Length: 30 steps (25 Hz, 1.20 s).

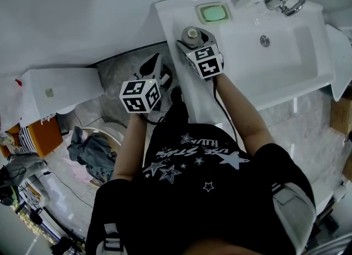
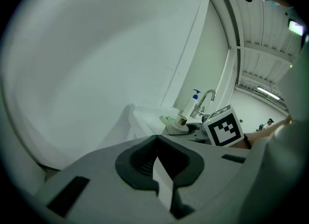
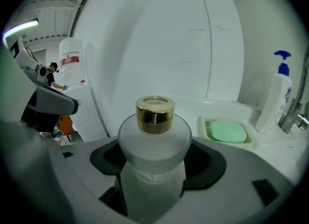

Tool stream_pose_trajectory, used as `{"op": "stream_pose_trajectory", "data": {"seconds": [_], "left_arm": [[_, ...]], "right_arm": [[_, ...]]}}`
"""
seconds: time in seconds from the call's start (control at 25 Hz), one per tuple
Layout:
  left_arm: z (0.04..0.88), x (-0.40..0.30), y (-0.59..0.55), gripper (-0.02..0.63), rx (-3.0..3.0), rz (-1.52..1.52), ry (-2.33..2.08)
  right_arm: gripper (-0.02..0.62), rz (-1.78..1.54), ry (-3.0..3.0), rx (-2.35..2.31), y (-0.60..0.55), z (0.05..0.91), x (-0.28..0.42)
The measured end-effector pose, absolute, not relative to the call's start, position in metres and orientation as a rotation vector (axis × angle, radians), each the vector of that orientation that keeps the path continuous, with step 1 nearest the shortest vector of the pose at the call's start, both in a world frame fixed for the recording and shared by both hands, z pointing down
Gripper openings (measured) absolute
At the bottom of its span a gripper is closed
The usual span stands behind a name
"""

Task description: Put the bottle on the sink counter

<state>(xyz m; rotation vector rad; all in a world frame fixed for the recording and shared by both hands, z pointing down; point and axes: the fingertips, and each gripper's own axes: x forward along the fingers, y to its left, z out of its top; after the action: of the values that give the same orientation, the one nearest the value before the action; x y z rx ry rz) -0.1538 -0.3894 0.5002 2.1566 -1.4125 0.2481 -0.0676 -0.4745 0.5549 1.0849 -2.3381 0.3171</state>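
The left gripper point(image 2: 157, 166) has its jaws together on nothing, off the counter's point(image 1: 171, 13) left edge. To its right, the right gripper point(image 1: 193, 39) grips the frosted, gold-capped bottle point(image 3: 153, 138) upright over the counter. Just beyond it to the right lies green soap point(image 3: 227, 132), then a pump bottle point(image 3: 274, 100) and tap point(image 1: 291, 2).
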Motion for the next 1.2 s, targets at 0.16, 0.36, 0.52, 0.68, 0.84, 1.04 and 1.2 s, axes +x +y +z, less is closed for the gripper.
{"op": "stream_pose_trajectory", "data": {"seconds": [0.16, 0.36, 0.52, 0.68, 0.84, 1.04, 1.2], "left_arm": [[0.503, -0.153, -0.388, 0.008, 2.15, 0.251, -1.412], [0.507, -0.152, -0.385, 0.008, 2.138, 0.25, -1.407], [0.51, -0.153, -0.383, 0.008, 2.128, 0.249, -1.409], [0.514, -0.158, -0.381, 0.008, 2.109, 0.237, -1.422], [0.515, -0.168, -0.383, 0.008, 2.087, 0.223, -1.451], [0.519, -0.17, -0.378, 0.008, 2.055, 0.214, -1.446], [0.507, -0.155, -0.341, 0.008, 2.083, 0.208, -1.469]], "right_arm": [[0.321, 0.302, -2.333, 1.082, -0.476, 0.561, -0.068], [0.321, 0.405, -2.31, 1.072, -0.475, 0.571, -0.067], [0.321, 0.464, -2.312, 1.073, -0.469, 0.578, -0.06], [0.321, 0.47, -2.299, 1.072, -0.464, 0.582, -0.054], [0.321, 0.482, -2.314, 1.078, -0.466, 0.578, -0.054], [0.32, 0.523, -2.311, 1.087, -0.461, 0.574, -0.046], [0.321, 0.49, -2.368, 1.12, -0.427, 0.547, -0.027]]}}
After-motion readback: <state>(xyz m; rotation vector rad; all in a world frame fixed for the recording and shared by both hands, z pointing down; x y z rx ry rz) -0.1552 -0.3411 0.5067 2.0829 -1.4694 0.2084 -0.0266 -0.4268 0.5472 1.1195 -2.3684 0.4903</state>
